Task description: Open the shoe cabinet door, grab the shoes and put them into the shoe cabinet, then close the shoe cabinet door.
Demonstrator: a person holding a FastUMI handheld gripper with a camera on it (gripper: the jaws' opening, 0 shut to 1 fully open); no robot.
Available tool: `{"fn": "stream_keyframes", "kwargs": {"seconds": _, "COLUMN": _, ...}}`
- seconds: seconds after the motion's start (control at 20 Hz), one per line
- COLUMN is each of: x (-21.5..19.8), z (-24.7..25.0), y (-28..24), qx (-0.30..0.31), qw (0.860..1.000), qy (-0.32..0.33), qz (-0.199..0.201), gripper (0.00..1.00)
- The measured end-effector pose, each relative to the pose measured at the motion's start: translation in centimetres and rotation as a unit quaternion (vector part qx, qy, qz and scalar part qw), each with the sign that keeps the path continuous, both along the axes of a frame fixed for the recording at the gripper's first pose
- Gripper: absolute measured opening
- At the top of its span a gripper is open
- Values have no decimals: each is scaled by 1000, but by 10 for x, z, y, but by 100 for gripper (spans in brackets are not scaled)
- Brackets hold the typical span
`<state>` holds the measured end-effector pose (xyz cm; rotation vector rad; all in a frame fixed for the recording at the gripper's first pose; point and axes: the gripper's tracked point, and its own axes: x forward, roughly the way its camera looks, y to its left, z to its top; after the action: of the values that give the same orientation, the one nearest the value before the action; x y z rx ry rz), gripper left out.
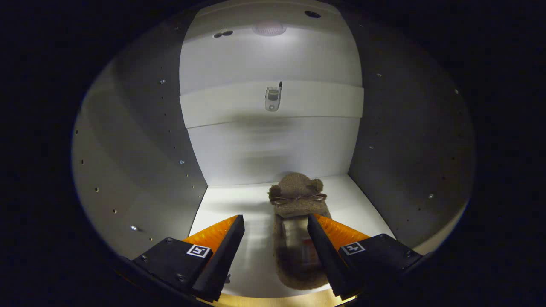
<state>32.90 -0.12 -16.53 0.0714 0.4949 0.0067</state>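
I am looking into the open shoe cabinet (273, 145), with white back panel and grey side walls. A brown fuzzy slipper (296, 230) with small ears and a thin bow lies flat on the white cabinet floor (230, 204), toe toward the back wall. My gripper (275, 230) is open just above the floor. The slipper lies between the fingers, close against the right finger (322, 247), while the left finger (226, 247) stands well apart from it. Neither finger presses on the slipper.
A white crossbar (324, 100) runs across the back panel with a small metal fitting (273, 98) at its middle. The side walls (140, 170) carry rows of small shelf-pin holes. The floor left of the slipper is bare. The cabinet's front edge (273, 300) lies just below the fingers.
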Motion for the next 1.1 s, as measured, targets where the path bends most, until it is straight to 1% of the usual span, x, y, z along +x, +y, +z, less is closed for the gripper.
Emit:
{"fn": "stream_keyframes", "kwargs": {"seconds": 0.05, "x": -8, "z": 6, "y": -1, "qx": 0, "qw": 1000, "qy": -8, "qz": -2, "gripper": 99}}
{"fn": "stream_keyframes", "kwargs": {"seconds": 0.1, "x": -17, "z": 14, "y": -3, "qx": -2, "qw": 1000, "qy": -18, "qz": -2, "gripper": 100}}
{"fn": "stream_keyframes", "kwargs": {"seconds": 0.25, "x": -50, "z": 46, "y": -3, "qx": -13, "qw": 998, "qy": -56, "qz": -1, "gripper": 99}}
{"fn": "stream_keyframes", "kwargs": {"seconds": 0.3, "x": -65, "z": 62, "y": -2, "qx": -12, "qw": 997, "qy": -74, "qz": 2, "gripper": 99}}
{"fn": "stream_keyframes", "kwargs": {"seconds": 0.4, "x": -94, "z": 90, "y": -6, "qx": -10, "qw": 994, "qy": -113, "qz": -5, "gripper": 99}}
{"fn": "stream_keyframes", "kwargs": {"seconds": 0.45, "x": -109, "z": 102, "y": -4, "qx": -4, "qw": 992, "qy": -130, "qz": 0, "gripper": 99}}
{"fn": "stream_keyframes", "kwargs": {"seconds": 0.55, "x": -139, "z": 120, "y": -4, "qx": 0, "qw": 988, "qy": -152, "qz": 8, "gripper": 99}}
{"fn": "stream_keyframes", "kwargs": {"seconds": 0.7, "x": -184, "z": 145, "y": -13, "qx": -2, "qw": 983, "qy": -186, "qz": 3, "gripper": 99}}
{"fn": "stream_keyframes", "kwargs": {"seconds": 0.9, "x": -247, "z": 167, "y": -24, "qx": -13, "qw": 974, "qy": -226, "qz": -4, "gripper": 99}}
{"fn": "stream_keyframes", "kwargs": {"seconds": 1.1, "x": -310, "z": 173, "y": -45, "qx": -23, "qw": 972, "qy": -232, "qz": -14, "gripper": 99}}
